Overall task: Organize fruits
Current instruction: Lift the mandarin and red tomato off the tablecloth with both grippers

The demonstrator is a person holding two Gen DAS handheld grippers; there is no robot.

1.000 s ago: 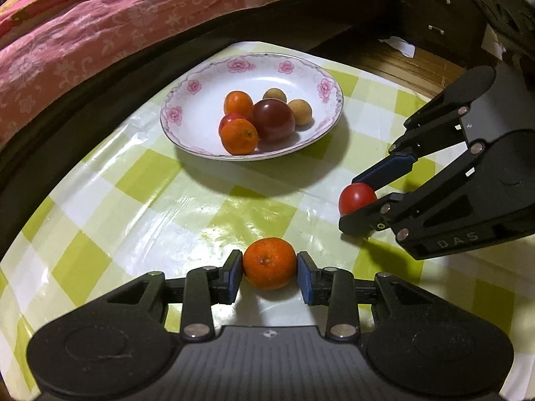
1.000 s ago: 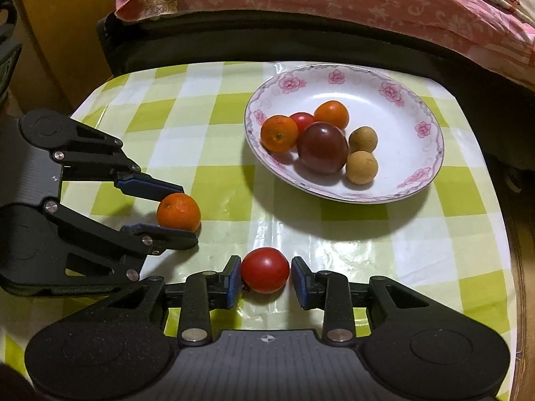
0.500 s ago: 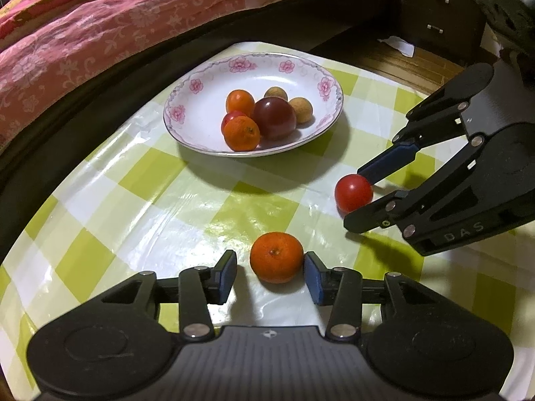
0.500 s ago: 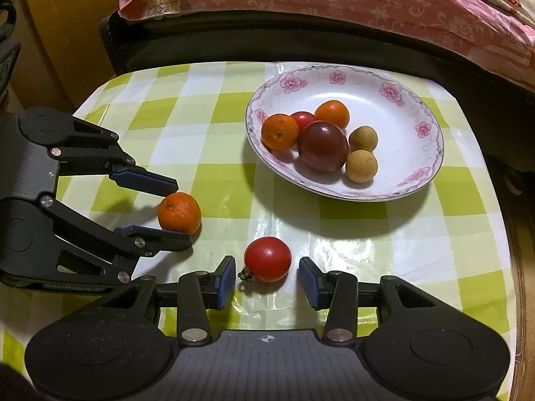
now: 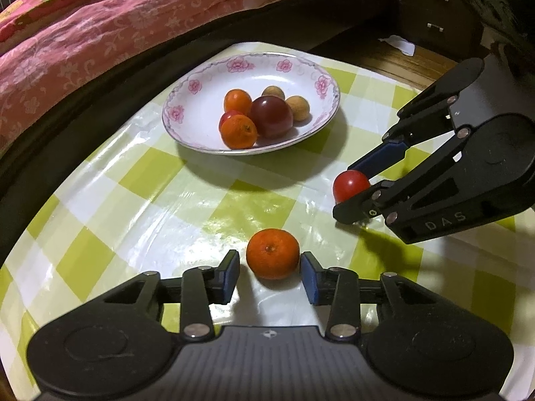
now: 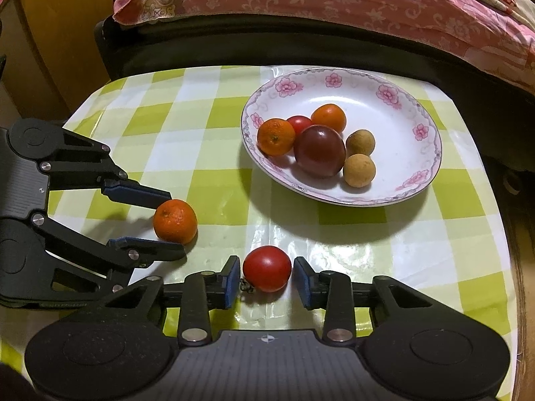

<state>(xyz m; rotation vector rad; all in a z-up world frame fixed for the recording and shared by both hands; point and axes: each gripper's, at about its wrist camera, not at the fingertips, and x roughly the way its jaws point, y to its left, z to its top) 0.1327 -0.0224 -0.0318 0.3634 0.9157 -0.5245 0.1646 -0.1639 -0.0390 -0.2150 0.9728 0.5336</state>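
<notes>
A mandarin [image 5: 272, 258] lies on the checked tablecloth between the fingers of my left gripper [image 5: 270, 267], which is open with a small gap on each side. A red tomato [image 6: 266, 273] lies on the cloth between the fingers of my right gripper [image 6: 266, 279], open too and not touching it. Each gripper shows in the other's view: the right gripper [image 5: 346, 192] around the tomato [image 5: 351, 185], the left gripper [image 6: 174, 225] around the mandarin [image 6: 175, 221]. Beyond stands a flowered white plate [image 6: 388, 93] holding two mandarins, a small tomato, a dark red fruit [image 6: 319, 155] and two brown longans.
The green and white checked tablecloth [image 6: 200, 117] covers a small table. A bed with a pink cover [image 5: 100, 33] runs along its far side. A dark drawer cabinet [image 5: 434, 10] stands at the back right, a wooden cabinet [image 6: 60, 33] at the left.
One second ago both grippers were shut on their fruit. Both have opened and drawn back a little; the mandarin and the tomato now lie free on the cloth.
</notes>
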